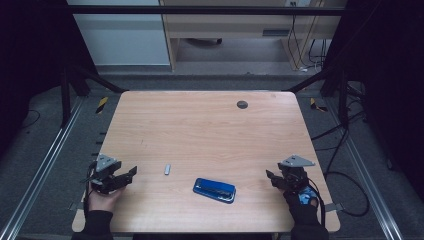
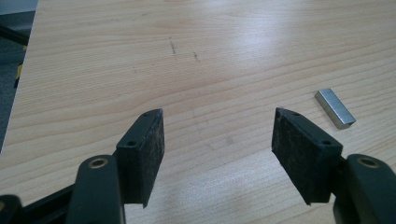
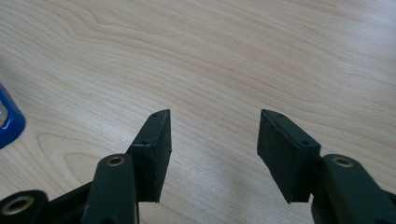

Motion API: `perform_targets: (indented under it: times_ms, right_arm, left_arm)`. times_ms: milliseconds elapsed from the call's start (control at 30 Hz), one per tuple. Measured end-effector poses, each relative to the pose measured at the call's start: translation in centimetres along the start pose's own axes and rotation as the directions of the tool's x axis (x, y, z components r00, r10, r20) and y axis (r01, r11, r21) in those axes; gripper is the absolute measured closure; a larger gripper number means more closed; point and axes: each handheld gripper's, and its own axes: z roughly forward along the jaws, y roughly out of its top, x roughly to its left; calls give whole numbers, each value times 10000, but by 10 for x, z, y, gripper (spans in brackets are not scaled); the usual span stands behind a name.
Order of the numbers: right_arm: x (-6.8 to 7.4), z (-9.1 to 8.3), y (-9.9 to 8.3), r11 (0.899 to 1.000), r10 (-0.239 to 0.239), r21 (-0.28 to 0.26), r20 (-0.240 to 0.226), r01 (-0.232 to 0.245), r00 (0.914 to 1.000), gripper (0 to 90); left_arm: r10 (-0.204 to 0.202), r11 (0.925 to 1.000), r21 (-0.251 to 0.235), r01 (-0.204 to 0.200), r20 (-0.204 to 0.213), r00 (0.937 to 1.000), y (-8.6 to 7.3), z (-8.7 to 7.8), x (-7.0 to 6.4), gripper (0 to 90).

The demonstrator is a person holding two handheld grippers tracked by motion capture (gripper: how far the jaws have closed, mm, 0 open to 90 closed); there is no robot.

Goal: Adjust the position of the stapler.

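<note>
The left gripper [image 2: 219,128] sits low at the near left of the counter [image 1: 200,125], jaws spread wide on nothing. Just off to its right lies a small metal staple block [image 2: 335,108]. Further right rests the blue stapler [image 1: 214,190], flat. The right gripper [image 3: 214,128], jaws likewise apart and empty, waits near the counter's right edge.

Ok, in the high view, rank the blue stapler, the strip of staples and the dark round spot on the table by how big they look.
Largest to smallest:
1. Blue stapler
2. Dark round spot
3. Strip of staples
The last two look close, and the spot lies farther from the camera, so that order is unsure.
</note>
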Motion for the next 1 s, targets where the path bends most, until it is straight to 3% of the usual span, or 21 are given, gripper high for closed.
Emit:
perform_targets:
  times_ms: [233,333,533,633,767,1000]
  right_arm:
    - [3,-5,2,10000,23,87,-137,-22,9999,458]
    - [9,-5,6,9985,-512,163,-165,515,9985,461]
    - [16,-8,16,9962,-868,53,-414,870,9954,465]
    - [21,-9,22,9939,-1106,-62,-725,1104,9912,443]
    - [31,-9,30,9836,-1796,-11,-1039,1804,9782,426]
    - [45,-12,46,9753,-2194,-28,-1286,2209,9671,411]
  left_arm:
    - [108,9999,46,-109,151,9998,-1,1,-2,338]
    - [165,9998,95,-167,217,9996,0,0,-2,336]
    - [243,9995,181,-249,316,9992,0,1,-4,331]
    - [283,9994,191,-289,275,9992,0,2,-5,333]
    - [302,9993,222,-308,276,9992,0,2,-5,333]
    - [374,9986,356,-385,298,9989,0,4,-6,331]
